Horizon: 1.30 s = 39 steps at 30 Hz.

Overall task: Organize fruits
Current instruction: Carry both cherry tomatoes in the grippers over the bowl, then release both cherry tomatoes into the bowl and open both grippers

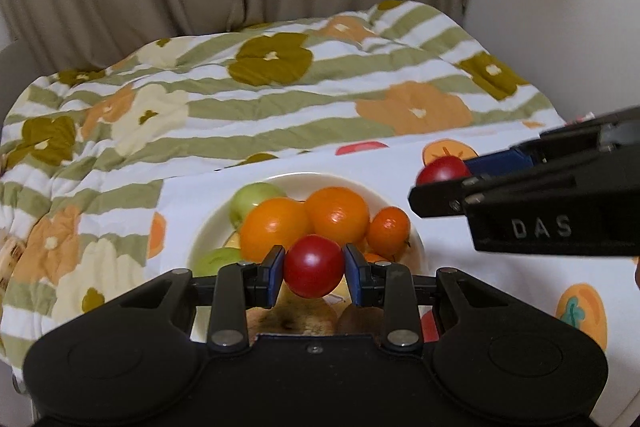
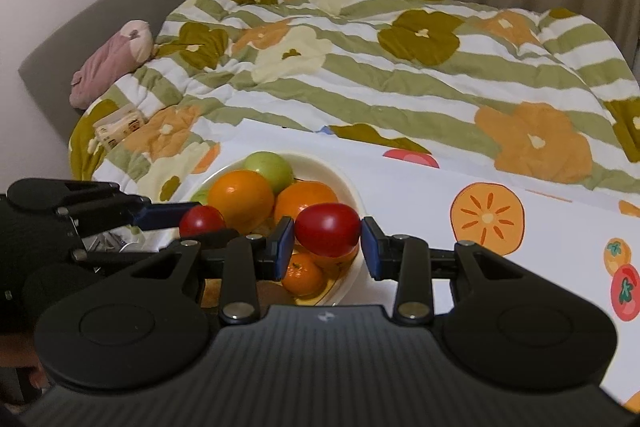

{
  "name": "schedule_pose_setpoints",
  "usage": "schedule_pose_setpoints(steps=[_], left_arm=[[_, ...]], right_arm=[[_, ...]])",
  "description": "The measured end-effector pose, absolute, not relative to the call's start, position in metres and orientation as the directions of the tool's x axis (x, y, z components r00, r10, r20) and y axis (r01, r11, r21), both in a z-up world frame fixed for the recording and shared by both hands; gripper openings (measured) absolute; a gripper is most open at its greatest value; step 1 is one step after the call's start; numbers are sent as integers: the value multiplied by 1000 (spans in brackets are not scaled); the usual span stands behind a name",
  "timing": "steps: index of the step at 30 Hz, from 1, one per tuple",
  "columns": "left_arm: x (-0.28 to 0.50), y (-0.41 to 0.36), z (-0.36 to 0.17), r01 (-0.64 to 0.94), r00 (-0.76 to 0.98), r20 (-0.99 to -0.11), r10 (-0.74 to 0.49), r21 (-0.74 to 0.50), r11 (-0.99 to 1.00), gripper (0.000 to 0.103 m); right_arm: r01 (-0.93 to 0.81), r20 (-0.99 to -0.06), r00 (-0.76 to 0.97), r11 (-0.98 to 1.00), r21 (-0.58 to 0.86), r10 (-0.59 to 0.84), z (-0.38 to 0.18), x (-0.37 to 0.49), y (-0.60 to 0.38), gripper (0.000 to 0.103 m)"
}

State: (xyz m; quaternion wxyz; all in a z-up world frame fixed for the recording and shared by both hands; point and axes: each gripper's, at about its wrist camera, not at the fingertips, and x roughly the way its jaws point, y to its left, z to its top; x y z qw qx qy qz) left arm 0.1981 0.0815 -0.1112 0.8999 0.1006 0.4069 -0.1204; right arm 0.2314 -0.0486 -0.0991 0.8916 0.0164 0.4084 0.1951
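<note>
A cream bowl (image 1: 416,239) on the white fruit-print cloth holds several oranges (image 1: 338,215) and green fruits (image 1: 252,199); it also shows in the right wrist view (image 2: 352,195). My left gripper (image 1: 314,269) is shut on a red tomato (image 1: 313,265) above the bowl's near side. My right gripper (image 2: 328,237) is shut on a second red tomato (image 2: 328,229) above the bowl's right part. In the left wrist view the right gripper (image 1: 428,183) comes in from the right with its tomato (image 1: 442,169). In the right wrist view the left gripper (image 2: 200,223) holds its tomato (image 2: 201,221) at left.
The white cloth (image 2: 420,195) with printed fruit covers the table. Behind lies a bed with a green-striped floral quilt (image 2: 360,67), a pink pillow (image 2: 112,63) and a small box (image 2: 120,125). Brown fruits (image 1: 292,319) lie under the left gripper. Curtains hang behind.
</note>
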Motion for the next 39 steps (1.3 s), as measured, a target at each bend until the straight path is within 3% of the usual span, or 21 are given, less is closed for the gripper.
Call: schedule_pose_setpoints(steps=[5, 6, 9, 10, 36, 39], left_arm=[[199, 78, -116, 325, 633, -761, -142, 95, 941, 37], [198, 78, -116, 328, 635, -760, -142, 98, 940, 46], [195, 78, -110, 325, 662, -737, -138, 117, 939, 93], [193, 79, -107, 320, 680, -721, -137, 123, 939, 96], [152, 128, -100, 170, 692, -719, -66, 74, 983, 96], [148, 131, -100, 159, 692, -720, -62, 68, 985, 96]], right_arm=[[-323, -731, 584, 927, 190, 353, -103, 234, -51, 51], [-323, -731, 584, 927, 190, 353, -103, 235, -52, 51], [-326, -731, 584, 927, 187, 353, -104, 236, -52, 51], [-326, -731, 584, 927, 188, 353, -103, 236, -52, 51], [-450, -744, 515, 873, 188, 426, -123, 238, 5, 53], [-457, -738, 510, 866, 202, 442, -122, 238, 4, 80]])
